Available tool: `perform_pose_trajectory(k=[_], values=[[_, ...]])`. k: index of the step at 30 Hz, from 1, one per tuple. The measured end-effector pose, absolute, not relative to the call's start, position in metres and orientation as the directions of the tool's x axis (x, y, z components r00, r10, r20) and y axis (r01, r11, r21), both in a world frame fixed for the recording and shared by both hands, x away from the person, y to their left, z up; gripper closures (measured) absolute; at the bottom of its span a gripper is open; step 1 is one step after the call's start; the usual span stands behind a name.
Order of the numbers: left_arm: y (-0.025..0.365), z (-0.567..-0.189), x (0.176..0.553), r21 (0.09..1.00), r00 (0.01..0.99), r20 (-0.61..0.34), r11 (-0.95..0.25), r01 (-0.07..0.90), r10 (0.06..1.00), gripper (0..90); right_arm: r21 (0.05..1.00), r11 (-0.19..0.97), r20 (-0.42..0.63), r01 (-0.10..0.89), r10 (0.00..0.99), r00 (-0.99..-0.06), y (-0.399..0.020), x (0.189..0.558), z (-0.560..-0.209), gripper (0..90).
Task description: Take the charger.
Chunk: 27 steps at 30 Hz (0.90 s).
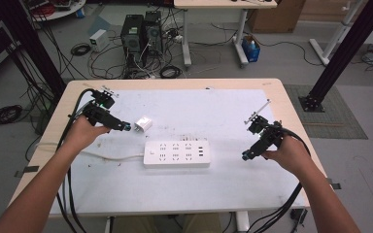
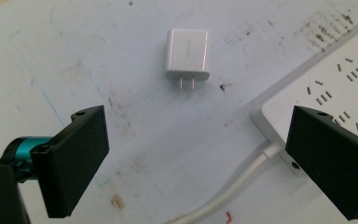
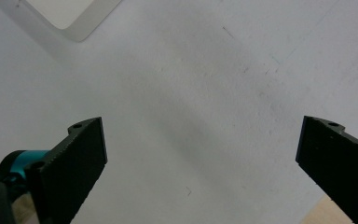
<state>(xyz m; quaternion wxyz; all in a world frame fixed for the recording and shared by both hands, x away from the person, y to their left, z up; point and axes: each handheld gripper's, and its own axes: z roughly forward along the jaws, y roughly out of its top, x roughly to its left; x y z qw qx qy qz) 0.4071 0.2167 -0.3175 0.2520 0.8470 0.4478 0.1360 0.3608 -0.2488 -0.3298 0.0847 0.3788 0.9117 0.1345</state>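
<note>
Charger (image 1: 143,124) behind power strip (image 1: 177,154)

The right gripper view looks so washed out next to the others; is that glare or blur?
Right gripper view: even pale light on the white table mat, soft shadow, no hard glare, black jaws slightly soft. Left gripper view: small white two-pronged plug adapter sharp, stains crisp. High view: coarser, white rectangular power strip legible.

Small white glossy plastic charger cube (image 2: 188,53) with two bare metal prongs, ahead of the left claw (image 2: 196,163); matt black textured jaws; beneath it, scuffed, stained white matt mat (image 2: 121,121) on a pale wood tabletop (image 1: 291,111).
</note>
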Motion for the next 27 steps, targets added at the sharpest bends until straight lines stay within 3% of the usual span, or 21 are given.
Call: perform_pose_trajectory(k=[27], values=[[0.179, -0.381, 0.466, 0.569, 0.559, -0.034, -0.444, 0.692, 0.828, 6.0, 0.314, 0.664, -0.049, 0.679, 0.725, -0.687, -0.25, 0.359, -0.328, 1.1]])
